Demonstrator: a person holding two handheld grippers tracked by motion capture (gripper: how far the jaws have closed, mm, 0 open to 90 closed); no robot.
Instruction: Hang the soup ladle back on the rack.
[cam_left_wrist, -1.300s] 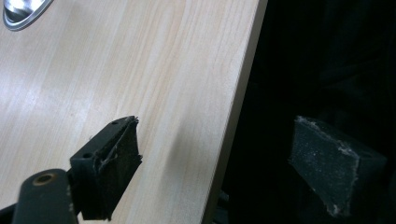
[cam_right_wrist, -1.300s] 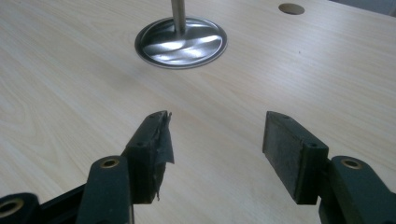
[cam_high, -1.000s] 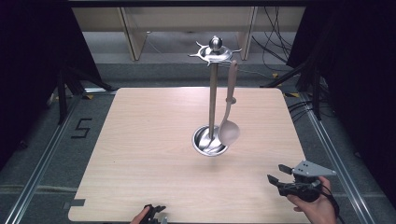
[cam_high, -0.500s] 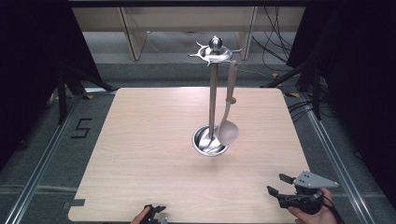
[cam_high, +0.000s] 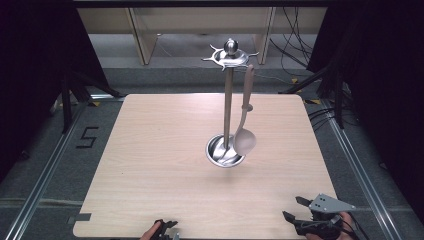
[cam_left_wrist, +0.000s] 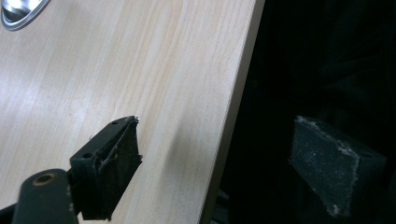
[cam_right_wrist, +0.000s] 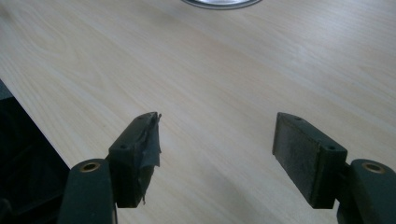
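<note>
Right gripper (cam_high: 299, 216) sat at the tabletop's (cam_high: 165, 165) near right corner, jaws just opened wide, nothing between them. Left gripper (cam_high: 166, 227) waited at the near edge, jaws spread and empty too. That ladle (cam_high: 244, 134) hung from the rack (cam_high: 228, 107) standing right of the tabletop's middle, its bowl over the rack's round base. By my read, the hanging was done and both hands were clear.

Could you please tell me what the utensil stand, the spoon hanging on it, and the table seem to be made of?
The stand looks like polished metal, probably steel: its round base mirrors the light. The spoon has a matte, pale grey-beige look without glints, so perhaps brushed metal or plastic; I cannot tell which. The table looks like light wood or a wood-grain laminate, with fine grain lines and a smooth, slightly satin surface.
</note>
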